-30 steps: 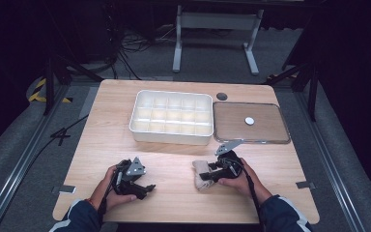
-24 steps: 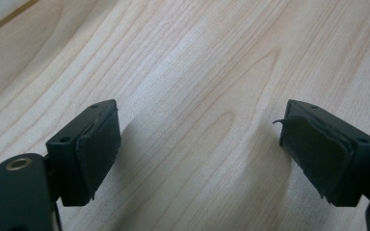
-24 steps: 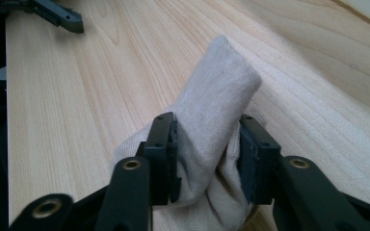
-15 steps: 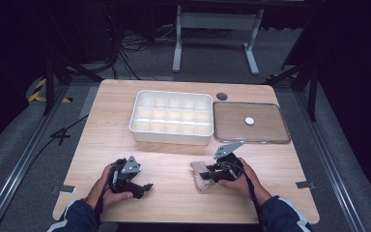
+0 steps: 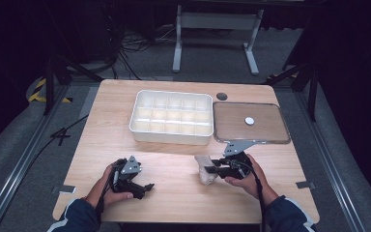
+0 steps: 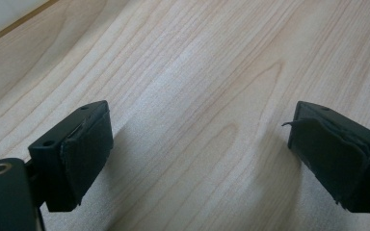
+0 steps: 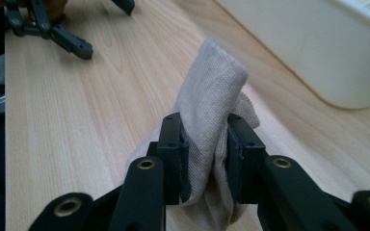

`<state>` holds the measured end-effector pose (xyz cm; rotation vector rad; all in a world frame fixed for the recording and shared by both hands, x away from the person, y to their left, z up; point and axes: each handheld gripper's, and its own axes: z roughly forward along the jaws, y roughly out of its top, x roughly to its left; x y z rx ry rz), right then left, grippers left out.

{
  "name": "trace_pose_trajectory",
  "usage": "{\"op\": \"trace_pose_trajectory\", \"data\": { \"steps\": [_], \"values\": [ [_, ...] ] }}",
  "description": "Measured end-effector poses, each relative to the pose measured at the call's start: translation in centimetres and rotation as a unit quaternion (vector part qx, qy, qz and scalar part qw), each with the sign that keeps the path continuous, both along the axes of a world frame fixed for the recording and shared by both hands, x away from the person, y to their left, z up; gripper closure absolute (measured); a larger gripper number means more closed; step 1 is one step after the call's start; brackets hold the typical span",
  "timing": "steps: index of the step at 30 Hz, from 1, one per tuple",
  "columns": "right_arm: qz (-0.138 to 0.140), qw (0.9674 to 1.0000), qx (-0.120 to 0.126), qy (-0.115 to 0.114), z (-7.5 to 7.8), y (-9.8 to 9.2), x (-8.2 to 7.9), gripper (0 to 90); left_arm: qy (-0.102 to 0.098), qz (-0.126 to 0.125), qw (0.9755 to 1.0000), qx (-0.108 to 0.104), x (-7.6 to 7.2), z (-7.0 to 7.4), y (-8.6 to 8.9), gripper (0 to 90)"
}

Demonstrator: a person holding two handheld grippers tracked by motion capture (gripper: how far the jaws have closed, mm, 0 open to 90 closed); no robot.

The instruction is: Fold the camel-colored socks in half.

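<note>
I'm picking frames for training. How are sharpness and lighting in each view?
High view: table evenly lit, dark surroundings, soft detail. Left gripper view: wood grain crisp, near pads slightly soft, faint shadows beneath. Right gripper view: cloth weave sharp between the pads, tray behind blurred and bright.

A light wooden table (image 5: pixel 174 159) is carrying a white compartment tray (image 5: pixel 172 117), a flat framed board (image 5: pixel 251 123) and a beige cloth (image 5: pixel 206 168).
</note>
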<state>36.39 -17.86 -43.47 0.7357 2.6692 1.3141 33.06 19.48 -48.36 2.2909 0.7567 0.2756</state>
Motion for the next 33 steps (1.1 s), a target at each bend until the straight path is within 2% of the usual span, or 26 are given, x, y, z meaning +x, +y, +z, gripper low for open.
{"op": "trace_pose_trajectory", "data": {
  "steps": [7,16,20,24,33],
  "values": [
    [-0.013,0.9995,0.016,-0.025,0.9,-1.0,0.1,71.4,0.0,-0.001,1.0,0.003,0.1,0.0,0.0,7.7],
    [-0.042,0.9974,0.023,-0.055,1.9,-2.3,0.1,71.4,0.002,-0.002,1.0,0.004,0.3,0.0,-0.2,6.0],
    [-0.06,0.9956,0.031,-0.065,2.4,-3.1,0.4,71.4,0.002,-0.006,1.0,0.003,0.4,0.0,-0.2,6.0],
    [-0.082,0.9925,0.04,-0.081,3.1,-4.0,0.6,71.5,0.001,-0.006,1.0,0.004,0.4,0.0,-0.2,6.0],
    [-0.111,0.9882,0.049,-0.094,3.6,-5.4,0.5,71.5,0.0,-0.008,0.9999,0.005,0.4,0.0,-0.2,6.0]
  ]
}}
